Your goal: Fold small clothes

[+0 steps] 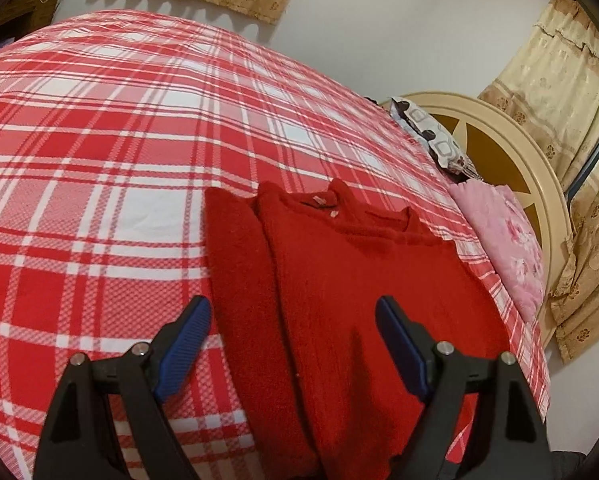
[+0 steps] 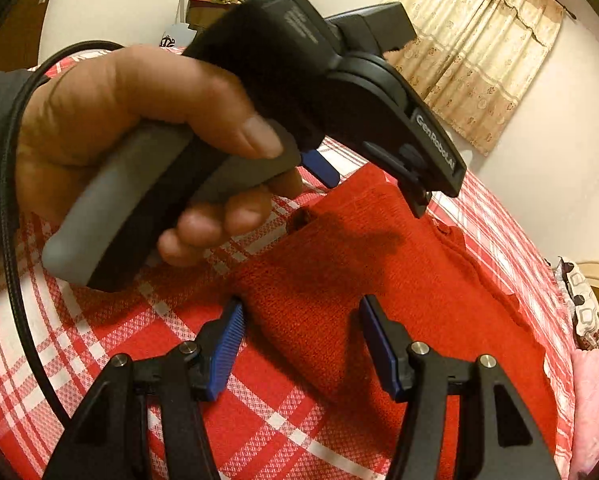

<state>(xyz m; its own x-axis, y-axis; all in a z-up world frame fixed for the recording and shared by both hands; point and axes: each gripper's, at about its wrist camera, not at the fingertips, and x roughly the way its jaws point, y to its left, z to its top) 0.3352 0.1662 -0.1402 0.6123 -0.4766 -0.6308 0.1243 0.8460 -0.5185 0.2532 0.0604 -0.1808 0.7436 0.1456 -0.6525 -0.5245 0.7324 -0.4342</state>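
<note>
A small red knitted sweater (image 1: 355,280) lies flat on the red-and-white plaid bedspread (image 1: 99,160), its collar at the far end and one sleeve folded along its left side. My left gripper (image 1: 293,308) is open and empty, hovering above the sweater's near end. In the right wrist view the sweater (image 2: 379,272) lies ahead of my right gripper (image 2: 301,312), which is open and empty over the sweater's near edge. The left gripper's body (image 2: 339,80), held in a hand, fills the upper part of that view above the sweater.
A pink floral pillow (image 1: 507,240) and a patterned pillow (image 1: 431,136) lie against the cream headboard (image 1: 539,184) at the right. Curtains (image 1: 559,92) hang by the wall. A black cable (image 2: 11,200) runs from the left hand.
</note>
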